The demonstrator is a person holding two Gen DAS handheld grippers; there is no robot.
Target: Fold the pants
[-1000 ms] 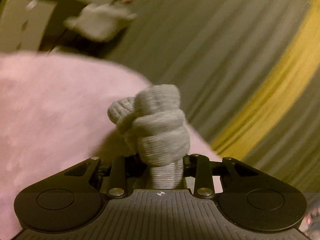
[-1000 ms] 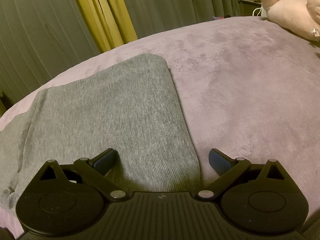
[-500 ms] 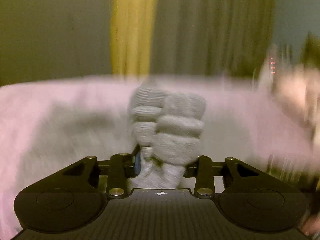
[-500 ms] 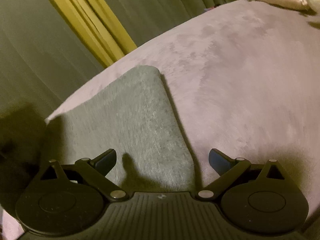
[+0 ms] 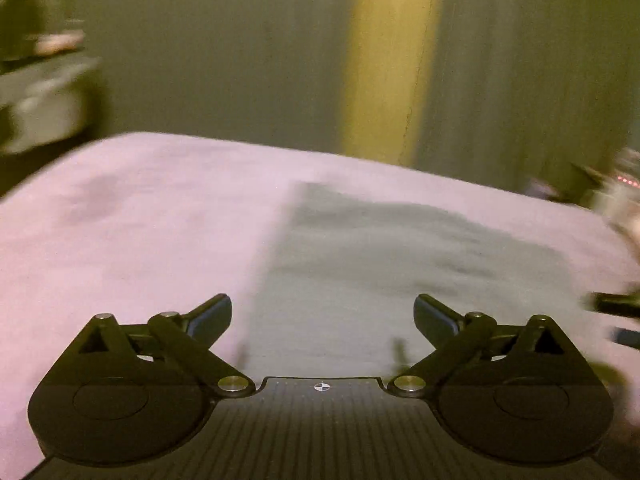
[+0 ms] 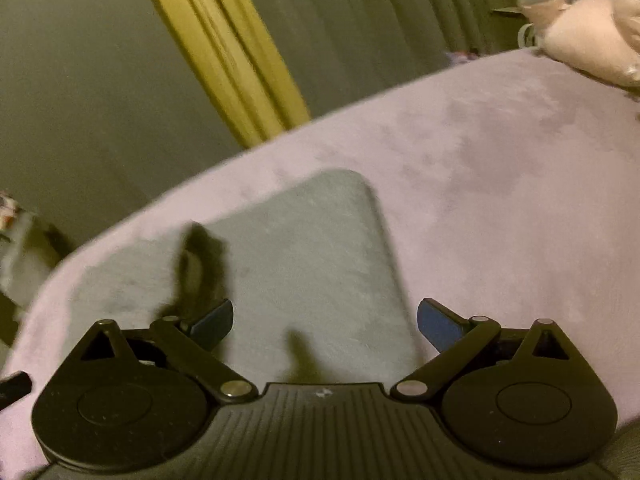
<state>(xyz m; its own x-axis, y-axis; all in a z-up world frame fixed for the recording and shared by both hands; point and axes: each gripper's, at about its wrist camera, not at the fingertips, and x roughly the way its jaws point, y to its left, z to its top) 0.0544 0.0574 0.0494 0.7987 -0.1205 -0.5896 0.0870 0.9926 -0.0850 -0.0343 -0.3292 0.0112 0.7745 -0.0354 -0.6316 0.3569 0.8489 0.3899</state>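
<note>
My left wrist camera looks down along my fingers, close over the folded grey knit pants (image 5: 360,272). My right camera tilts likewise; both share them, the mauve plush bedspread (image 5: 140,220) and the yellow curtain stripe (image 5: 392,60).

There are no words, numbers or brand names to read in these pictures. The only sign is a small round cross mark on the left gripper's (image 5: 322,316) black body, near the camera.

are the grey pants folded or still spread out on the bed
Folded. The grey pants lie as one compact flat panel with a rounded corner on the pink bed cover, with no separate legs showing; neither tool holds them.
</note>
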